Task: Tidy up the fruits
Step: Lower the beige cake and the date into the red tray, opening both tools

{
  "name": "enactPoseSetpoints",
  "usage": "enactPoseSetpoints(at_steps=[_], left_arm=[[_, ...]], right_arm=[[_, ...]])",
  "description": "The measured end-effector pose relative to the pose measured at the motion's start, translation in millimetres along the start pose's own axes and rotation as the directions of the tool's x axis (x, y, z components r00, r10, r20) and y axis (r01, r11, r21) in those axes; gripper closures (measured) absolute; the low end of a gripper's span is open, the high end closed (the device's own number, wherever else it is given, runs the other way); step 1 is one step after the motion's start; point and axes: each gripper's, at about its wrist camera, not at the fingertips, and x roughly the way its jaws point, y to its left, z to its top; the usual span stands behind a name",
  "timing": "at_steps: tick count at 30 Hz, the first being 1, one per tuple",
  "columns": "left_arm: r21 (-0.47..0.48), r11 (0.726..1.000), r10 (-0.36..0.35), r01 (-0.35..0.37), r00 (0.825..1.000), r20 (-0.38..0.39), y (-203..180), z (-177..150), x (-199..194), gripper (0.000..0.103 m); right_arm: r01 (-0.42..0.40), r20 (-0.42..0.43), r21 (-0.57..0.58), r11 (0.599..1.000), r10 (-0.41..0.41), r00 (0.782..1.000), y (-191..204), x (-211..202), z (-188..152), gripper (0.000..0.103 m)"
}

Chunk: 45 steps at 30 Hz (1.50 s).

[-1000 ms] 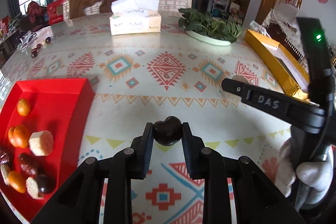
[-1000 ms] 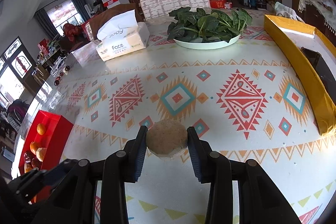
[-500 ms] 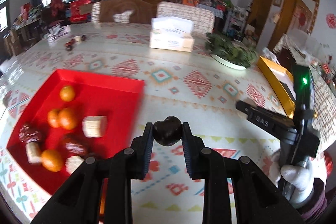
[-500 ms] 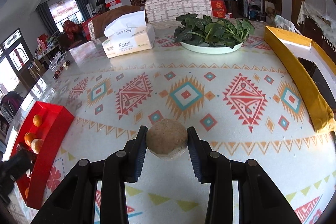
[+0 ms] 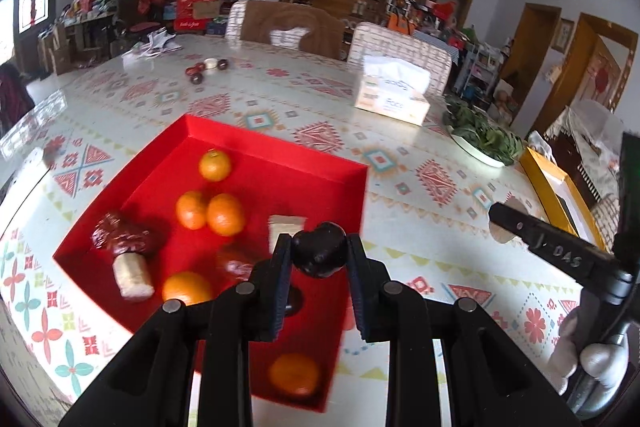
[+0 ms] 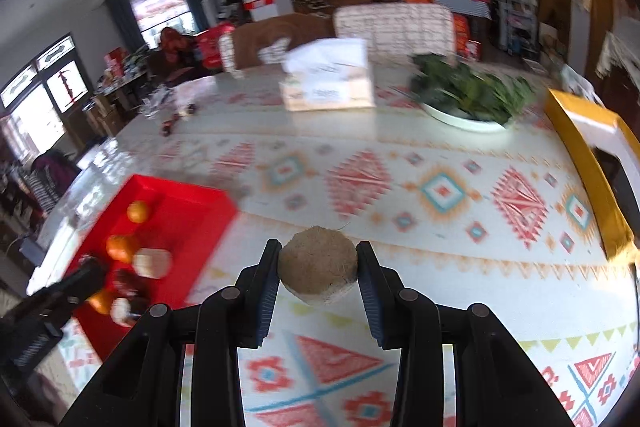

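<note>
Two grippers each clamp a piece of fruit above the patterned table [image 5: 400,131]. The left gripper [image 5: 319,255] pinches a dark, glossy chestnut-like fruit [image 5: 320,254] between its pads, over the right part of the red tray [image 5: 276,151], where oranges [image 5: 225,214], red dates [image 5: 120,237] and pale cut chunks [image 5: 132,277] lie. The right gripper [image 6: 318,269] squeezes a rough brown round fruit [image 6: 318,263] over the tablecloth, right of the tray.
</note>
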Motion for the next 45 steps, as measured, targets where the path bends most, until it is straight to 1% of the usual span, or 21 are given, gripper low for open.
enactPoseSetpoints(at_steps=[11, 16, 21, 27, 30, 36, 40, 43, 45], left_arm=[[-0.090, 0.996, 0.014, -0.015, 1.000, -0.006, 54.9, 1.6, 0.4, 0.077], [-0.127, 0.992, 0.020, -0.021, 1.000, -0.016, 76.1, 2.6, 6.0, 0.077], [-0.148, 0.989, 0.016, -0.019, 1.000, -0.025, 89.7, 1.6, 11.1, 0.077], [-0.164, 0.986, 0.003, -0.010, 0.999, -0.042, 98.8, 0.9, 21.6, 0.077], [-0.169, 0.986, -0.001, -0.007, 0.999, -0.049, 100.3, 1.4, 27.0, 0.077], [-0.173, 0.985, -0.008, -0.004, 0.998, -0.069, 101.5, 2.1, 38.8, 0.077], [-0.167, 0.986, -0.011, -0.002, 0.997, -0.076, 101.1, 3.3, 42.6, 0.077], [-0.165, 0.986, -0.022, 0.008, 0.996, -0.083, 99.3, 4.4, 44.2, 0.071], [-0.167, 0.986, -0.023, 0.010, 0.997, -0.076, 98.3, 5.6, 43.1, 0.054]], right_arm=[[-0.130, -0.014, -0.122, 0.984, 0.129, 0.992, 98.7, 3.1, 24.9, 0.062], [-0.169, -0.045, -0.147, 0.975, 0.164, 0.985, 126.1, 18.4, 30.1, 0.062], [-0.180, -0.103, -0.144, 0.973, 0.166, 0.981, 138.4, 46.2, 23.9, 0.061], [-0.182, -0.148, -0.125, 0.975, 0.163, 0.975, 139.1, 68.2, 21.7, 0.061], [-0.197, -0.176, -0.121, 0.973, 0.174, 0.969, 141.7, 78.7, 21.6, 0.061], [-0.202, -0.223, -0.133, 0.970, 0.170, 0.960, 151.1, 103.5, 20.7, 0.062], [-0.216, -0.254, -0.116, 0.969, 0.181, 0.950, 153.7, 120.5, 20.2, 0.062], [-0.229, -0.264, -0.098, 0.968, 0.197, 0.944, 153.6, 127.1, 20.0, 0.061], [-0.241, -0.268, -0.080, 0.967, 0.212, 0.940, 152.3, 129.1, 19.9, 0.061]])
